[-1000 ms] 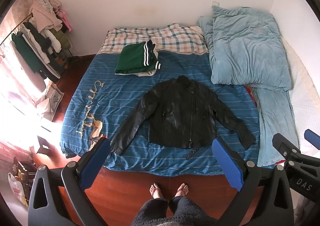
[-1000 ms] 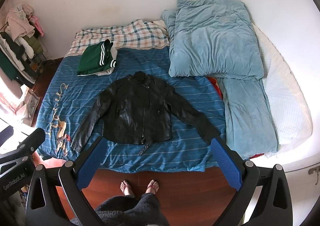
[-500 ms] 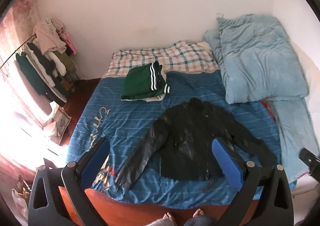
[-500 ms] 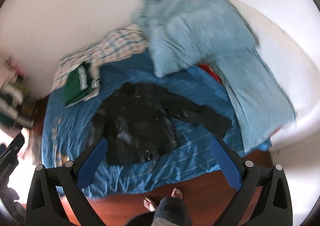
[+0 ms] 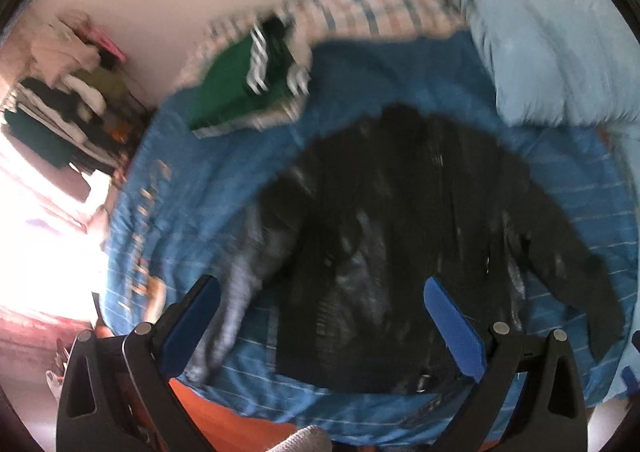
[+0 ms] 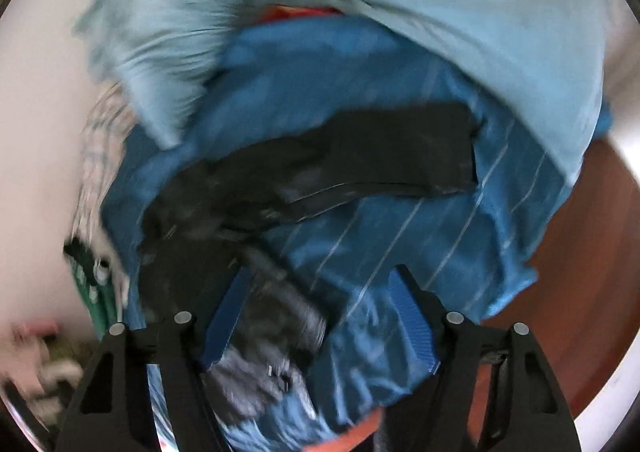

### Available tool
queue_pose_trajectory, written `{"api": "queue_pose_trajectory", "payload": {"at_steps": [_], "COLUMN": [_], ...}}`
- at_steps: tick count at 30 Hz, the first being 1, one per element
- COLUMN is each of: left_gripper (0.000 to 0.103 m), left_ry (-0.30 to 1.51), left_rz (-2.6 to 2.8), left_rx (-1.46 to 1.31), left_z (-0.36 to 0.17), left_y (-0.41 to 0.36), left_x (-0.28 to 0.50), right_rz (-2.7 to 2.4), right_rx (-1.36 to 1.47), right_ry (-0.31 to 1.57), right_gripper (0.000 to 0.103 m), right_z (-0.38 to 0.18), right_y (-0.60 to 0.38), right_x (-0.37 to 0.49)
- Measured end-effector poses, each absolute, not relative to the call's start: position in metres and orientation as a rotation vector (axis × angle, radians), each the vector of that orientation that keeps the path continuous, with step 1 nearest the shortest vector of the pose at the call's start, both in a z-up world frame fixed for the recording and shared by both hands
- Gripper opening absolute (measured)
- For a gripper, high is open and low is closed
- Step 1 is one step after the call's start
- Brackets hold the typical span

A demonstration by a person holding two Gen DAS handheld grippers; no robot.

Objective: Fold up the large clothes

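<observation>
Across the middle of the left wrist view: the black jacket [image 5: 392,236] lies spread flat, front up, on the blue striped bedspread [image 5: 192,188], sleeves angled out toward the lower left and lower right of the frame.
Jacket feel: it looks like leather, with a sheen on the panels; likely heavy, fairly stiff, a little slick, holding creases poorly. A zip and a metal fitting near the hem show faintly through the blur.
Where to grip: the sleeve ends and hem corners seem best, thin single edges that the pads can pinch.
Right sleeve: in the right wrist view it runs from centre to upper right, the cuff [image 6: 460,144] flat on the bedspread [image 6: 400,236].
Left gripper [image 5: 320,328]: fingers spread wide, holding nothing, above the hem.
Right gripper [image 6: 320,324]: fingers apart, empty, low over the jacket's [image 6: 224,212] side near the armpit.
Around: folded green garment [image 5: 240,88] at upper left, pale blue duvet [image 5: 552,36] at upper right.
</observation>
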State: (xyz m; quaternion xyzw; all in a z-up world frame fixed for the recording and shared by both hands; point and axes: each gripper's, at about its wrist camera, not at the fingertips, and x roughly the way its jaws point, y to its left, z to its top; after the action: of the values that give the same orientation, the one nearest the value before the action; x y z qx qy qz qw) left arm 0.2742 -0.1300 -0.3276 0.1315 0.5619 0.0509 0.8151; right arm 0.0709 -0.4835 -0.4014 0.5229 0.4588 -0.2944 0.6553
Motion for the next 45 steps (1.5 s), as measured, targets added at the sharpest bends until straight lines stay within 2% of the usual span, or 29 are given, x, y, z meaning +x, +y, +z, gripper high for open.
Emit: {"api": "queue_pose_trajectory", "payload": {"at_steps": [4,7,10,11,12,17,19,21,22,23,26,29,34,41,45], "left_gripper": [0.103,0.103,0.103,0.103,0.103,0.103,0.103,0.103,0.103,0.103,0.103,0.103,0.103,0.103,0.103], "left_ry": [1.283,1.332,1.363,1.367,1.368,1.361,1.363,1.363,1.361,1.357,1.348,1.336,1.345,1.354,1.358], "left_rz": [0.118,0.114,0.099,0.092,0.083,0.065,0.065,0.065,0.063,0.059,0.059,0.072,0.092,0.098,0.124], "left_rx": [0.325,0.366,0.402,0.410,0.413,0.414,0.422,0.435,0.438,0.442,0.464,0.471,0.408,0.348,0.323], "left_z": [-0.405,-0.454,-0.484,-0.490,-0.496,-0.508,-0.512,-0.517,-0.519,-0.520,-0.524,-0.520,-0.510,-0.503,-0.502], "left_y": [-0.156,-0.175,-0.192,-0.198,-0.204,-0.229,-0.236,-0.241,-0.243,-0.244,-0.245,-0.240,-0.227,-0.208,-0.174], "left_x": [0.295,0.309,0.319,0.323,0.326,0.344,0.350,0.353,0.355,0.357,0.362,0.364,0.370,0.381,0.393], "right_rz": [-0.732,-0.827,-0.929,-0.949,-0.960,-0.922,-0.911,-0.894,-0.855,-0.819,-0.809,-0.872,-0.939,-0.736,-0.543], "right_rx": [1.520,1.678,1.719,1.700,1.666,1.673,1.626,1.585,1.568,1.557,1.484,1.477,1.416,1.179,1.002], "right_ry": [0.944,0.792,0.533,0.461,0.413,0.467,0.486,0.442,0.412,0.419,0.501,0.440,0.293,0.379,0.503], "right_gripper": [0.074,0.074,0.072,0.063,0.058,0.059,0.064,0.062,0.050,0.028,0.011,0.006,0.005,0.005,0.005], "right_z": [-0.517,-0.574,-0.581,-0.576,-0.571,-0.606,-0.608,-0.598,-0.596,-0.590,-0.585,-0.560,-0.481,-0.381,-0.338], "right_y": [-0.522,-0.545,-0.563,-0.568,-0.575,-0.596,-0.602,-0.602,-0.603,-0.601,-0.608,-0.620,-0.625,-0.568,-0.492], "right_x": [0.052,0.031,0.011,0.008,0.007,0.024,0.035,0.047,0.053,0.070,0.103,0.106,0.092,0.168,0.264]}}
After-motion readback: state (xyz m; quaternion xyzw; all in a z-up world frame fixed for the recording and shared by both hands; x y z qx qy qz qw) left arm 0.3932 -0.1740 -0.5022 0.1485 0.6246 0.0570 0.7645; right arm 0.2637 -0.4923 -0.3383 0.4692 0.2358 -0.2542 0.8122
